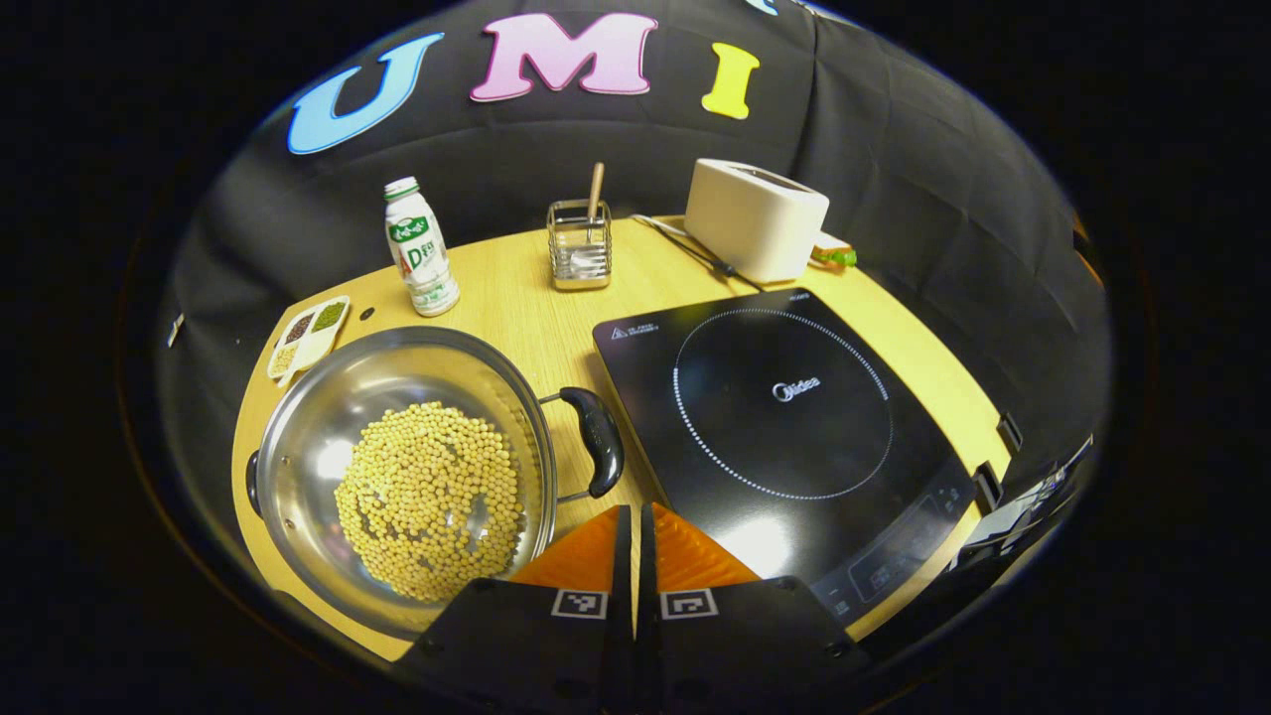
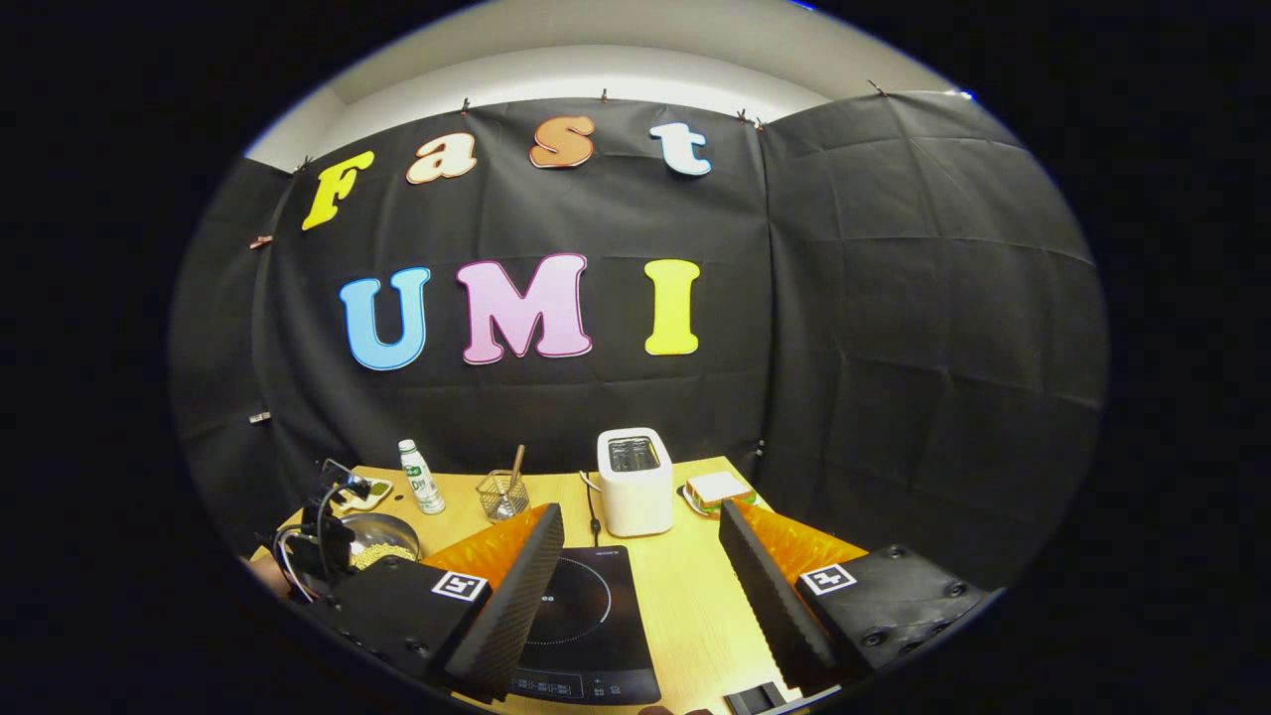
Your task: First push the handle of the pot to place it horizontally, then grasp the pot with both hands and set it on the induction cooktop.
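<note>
The left tool [image 1: 635, 541], its fingers pressed together on nothing, hangs just beside the pot's [image 1: 397, 467] near handle [image 1: 599, 440], the right tool [image 2: 635, 566] spread wide above the induction cooktop [image 1: 784, 427] on the bench [image 1: 516, 308].

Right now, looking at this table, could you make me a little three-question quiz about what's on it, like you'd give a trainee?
1. True or false: the pot already sits on the induction cooktop.
2. Multiple choice: what is inside the pot? A) water B) small pale yellow beans C) nothing
3. Fill in: the left gripper has its fingers ____, while the right gripper has its fingers spread apart.

Key
1. False. The pot stands on the wooden table beside the cooktop, its black handle pointing toward it.
2. B.
3. Closed together, holding nothing.
</note>
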